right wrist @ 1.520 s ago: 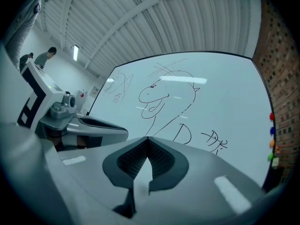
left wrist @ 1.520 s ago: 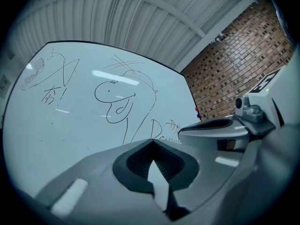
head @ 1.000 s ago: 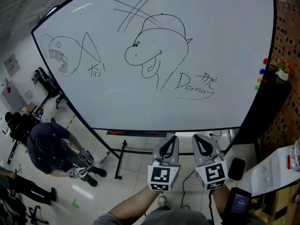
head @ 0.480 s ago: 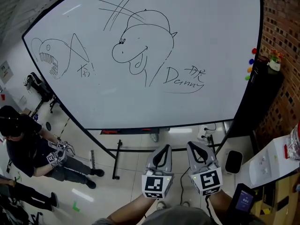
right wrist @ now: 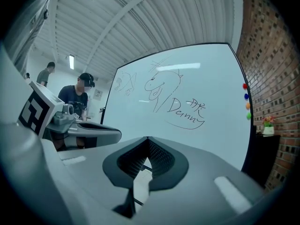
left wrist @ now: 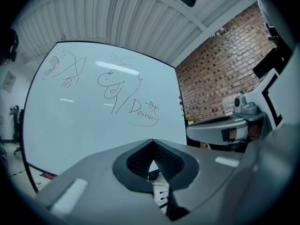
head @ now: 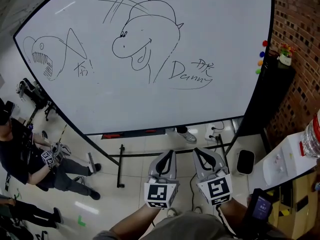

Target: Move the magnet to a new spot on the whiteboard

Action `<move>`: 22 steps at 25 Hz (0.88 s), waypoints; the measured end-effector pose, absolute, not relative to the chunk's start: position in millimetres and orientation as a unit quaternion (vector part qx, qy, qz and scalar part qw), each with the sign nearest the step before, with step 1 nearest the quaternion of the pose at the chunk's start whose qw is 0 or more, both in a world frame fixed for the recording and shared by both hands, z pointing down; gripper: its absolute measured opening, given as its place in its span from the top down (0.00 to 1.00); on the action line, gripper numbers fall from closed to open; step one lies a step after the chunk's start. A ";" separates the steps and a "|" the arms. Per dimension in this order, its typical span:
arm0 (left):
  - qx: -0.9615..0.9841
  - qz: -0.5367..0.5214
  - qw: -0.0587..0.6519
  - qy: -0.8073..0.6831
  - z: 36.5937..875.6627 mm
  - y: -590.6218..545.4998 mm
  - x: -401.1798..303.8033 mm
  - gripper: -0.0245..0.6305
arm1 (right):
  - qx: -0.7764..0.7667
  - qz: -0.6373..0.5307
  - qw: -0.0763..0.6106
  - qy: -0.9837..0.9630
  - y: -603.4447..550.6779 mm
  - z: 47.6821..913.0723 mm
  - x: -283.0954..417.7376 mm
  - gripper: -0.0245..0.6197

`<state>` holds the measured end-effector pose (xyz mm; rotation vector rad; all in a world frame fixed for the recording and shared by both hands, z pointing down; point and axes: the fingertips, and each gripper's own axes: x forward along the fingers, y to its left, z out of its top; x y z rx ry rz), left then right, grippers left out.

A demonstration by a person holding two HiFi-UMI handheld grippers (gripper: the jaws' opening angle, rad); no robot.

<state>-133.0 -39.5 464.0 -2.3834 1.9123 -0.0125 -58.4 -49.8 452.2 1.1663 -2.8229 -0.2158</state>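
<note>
The whiteboard (head: 165,104) has a smooth, glossy white face that mirrors ceiling lights, within a thin dark frame. At the whiteboard's right edge the small coloured magnets (head: 262,54) look smooth. Right of the whiteboard, the brick wall (head: 300,29) is rough and matt, and the cabinet (head: 272,99) is matt black. Below the whiteboard, the pale floor (head: 100,204) shines. The left claw (head: 171,154) and the right claw (head: 198,152) are matt grey plastic with black, finely ribbed pads (left wrist: 140,162). Above the whiteboard, the ceiling (right wrist: 117,22) is corrugated sheet.

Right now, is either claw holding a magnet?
No: the left claw and right claw are both shut on nothing, and the coloured magnets sit at the whiteboard's right edge.
</note>
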 end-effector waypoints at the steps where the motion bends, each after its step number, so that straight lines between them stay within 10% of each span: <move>1: -0.779 -0.004 0.043 0.625 464.3 -39.3 -134.8 0.97 | 0.381 -0.070 0.039 -0.921 -49.3 452.1 -60.6 0.95; 22: -0.777 -0.002 0.022 0.629 485.2 -22.4 -160.9 0.97 | 0.381 -0.064 0.056 -0.921 -32.7 466.8 -87.1 0.95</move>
